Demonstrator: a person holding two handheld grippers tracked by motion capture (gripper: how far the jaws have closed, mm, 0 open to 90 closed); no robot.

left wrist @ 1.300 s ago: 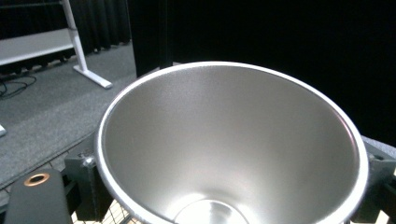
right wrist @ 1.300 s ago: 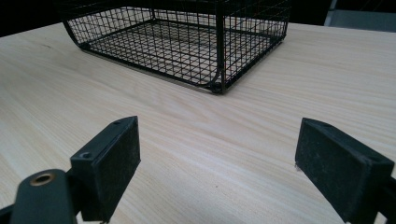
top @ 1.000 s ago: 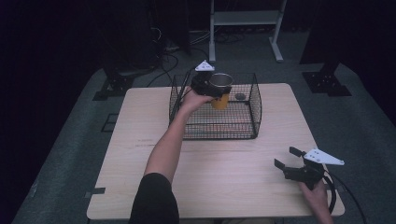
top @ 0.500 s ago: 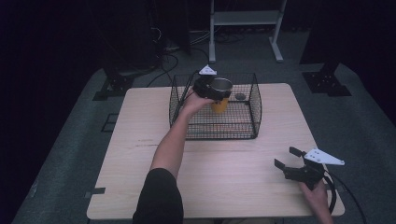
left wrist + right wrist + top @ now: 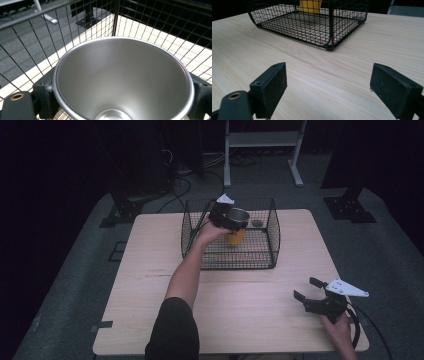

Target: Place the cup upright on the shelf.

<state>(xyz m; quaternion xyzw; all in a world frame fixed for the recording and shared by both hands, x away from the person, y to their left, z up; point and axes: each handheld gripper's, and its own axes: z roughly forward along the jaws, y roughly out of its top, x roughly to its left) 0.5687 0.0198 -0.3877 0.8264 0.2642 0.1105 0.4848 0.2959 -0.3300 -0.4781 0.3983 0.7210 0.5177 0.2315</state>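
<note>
Left gripper has dipped a bit lower into the wire basket vs a sec ago, jaws clamped on the steel cup, prob about to set it down. Right gripper idle on counter, jaws wide apart.

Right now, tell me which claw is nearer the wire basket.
Left. The left claw holds a cup inside the basket; the right claw is apart from it, near the table's front-right corner.
</note>
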